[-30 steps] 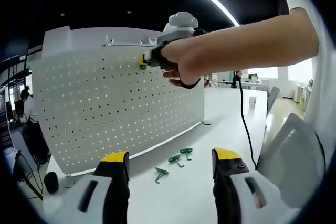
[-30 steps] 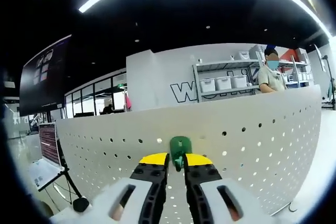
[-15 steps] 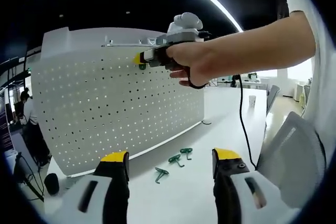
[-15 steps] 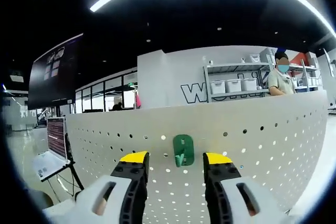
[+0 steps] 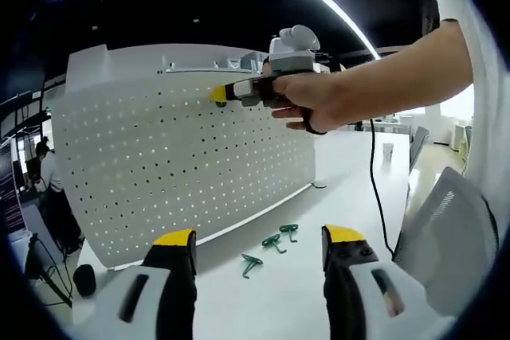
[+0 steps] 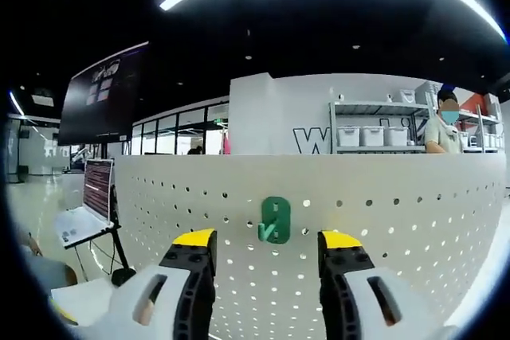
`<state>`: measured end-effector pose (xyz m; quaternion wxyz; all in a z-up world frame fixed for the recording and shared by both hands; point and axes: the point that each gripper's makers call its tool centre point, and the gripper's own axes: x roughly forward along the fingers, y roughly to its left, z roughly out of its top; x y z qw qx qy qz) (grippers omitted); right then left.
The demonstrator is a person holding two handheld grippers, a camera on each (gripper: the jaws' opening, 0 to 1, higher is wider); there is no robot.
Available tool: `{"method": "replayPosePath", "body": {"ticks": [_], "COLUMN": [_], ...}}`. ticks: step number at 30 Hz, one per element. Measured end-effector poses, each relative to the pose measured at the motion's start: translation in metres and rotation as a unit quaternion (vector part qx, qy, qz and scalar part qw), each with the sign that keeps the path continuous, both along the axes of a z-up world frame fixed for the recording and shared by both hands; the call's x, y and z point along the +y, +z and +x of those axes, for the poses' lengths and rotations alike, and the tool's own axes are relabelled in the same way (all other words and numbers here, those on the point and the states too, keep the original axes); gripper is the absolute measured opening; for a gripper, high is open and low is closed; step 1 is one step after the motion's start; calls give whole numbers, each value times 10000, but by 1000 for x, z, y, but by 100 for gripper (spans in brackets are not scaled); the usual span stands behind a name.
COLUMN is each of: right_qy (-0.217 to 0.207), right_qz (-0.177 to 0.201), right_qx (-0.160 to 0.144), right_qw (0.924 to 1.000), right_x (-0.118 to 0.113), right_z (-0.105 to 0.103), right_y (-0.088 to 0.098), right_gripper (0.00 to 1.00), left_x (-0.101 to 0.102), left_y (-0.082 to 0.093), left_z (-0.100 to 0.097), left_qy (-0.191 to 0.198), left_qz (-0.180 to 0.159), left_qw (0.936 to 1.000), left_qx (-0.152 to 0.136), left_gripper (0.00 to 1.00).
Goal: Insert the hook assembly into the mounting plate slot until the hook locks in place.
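A green hook [image 6: 275,220] sits on the white pegboard [image 6: 398,228] near its top edge, upright and free of my jaws. My right gripper [image 6: 267,238] stands open just in front of it, a jaw on each side and short of the board. In the left gripper view the pegboard [image 5: 159,165] stands upright on the white table, and the right gripper [image 5: 227,93], held in a hand, hovers at its upper part. Three loose green hooks [image 5: 271,248] lie on the table below. My left gripper [image 5: 259,238] is open with nothing between its fingers.
A white table [image 5: 319,205] carries the board. A black cable [image 5: 374,189] hangs from the right gripper down to the table. A grey chair [image 5: 446,228] is at the right. A laptop on a stand [image 6: 80,224] and a person near shelves [image 6: 442,129] are behind the board.
My right gripper has opened, let go of the green hook on the pegboard and drawn back a little. The left gripper has stayed open and barely moved.
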<state>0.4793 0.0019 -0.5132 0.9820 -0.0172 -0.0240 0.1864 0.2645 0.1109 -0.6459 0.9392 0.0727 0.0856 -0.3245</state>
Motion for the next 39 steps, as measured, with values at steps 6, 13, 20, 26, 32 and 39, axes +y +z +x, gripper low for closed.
{"method": "replayPosePath", "body": {"ticks": [6, 13, 20, 26, 32, 39], "right_qy": [480, 783, 853, 954, 1078, 1200], "right_qz": [-167, -387, -400, -463, -630, -754], "right_qx": [-14, -28, -24, 9, 76, 82], "right_qw": [9987, 9962, 9956, 9944, 9921, 9899], "right_x": [0, -5, -15, -29, -40, -48], "right_z": [-16, -39, -51, -66, -84, -100], "right_y": [-6, -11, -16, -25, -37, -44], "right_gripper": [50, 51, 54, 55, 56, 57], "left_x": [-1, -1, 0, 1, 1, 1], "left_y": [1, 1, 2, 1, 1, 1], "left_z": [0, 0, 0, 2, 2, 2], "left_qy": [-14, 1, 32, 66, 67, 73], "left_qz": [0, 10, 8, -6, -10, 6], "left_qw": [10000, 10000, 10000, 10000, 10000, 10000], "left_qx": [-20, -40, -47, -48, -32, -26], "left_gripper": [66, 66, 66, 67, 67, 67]}}
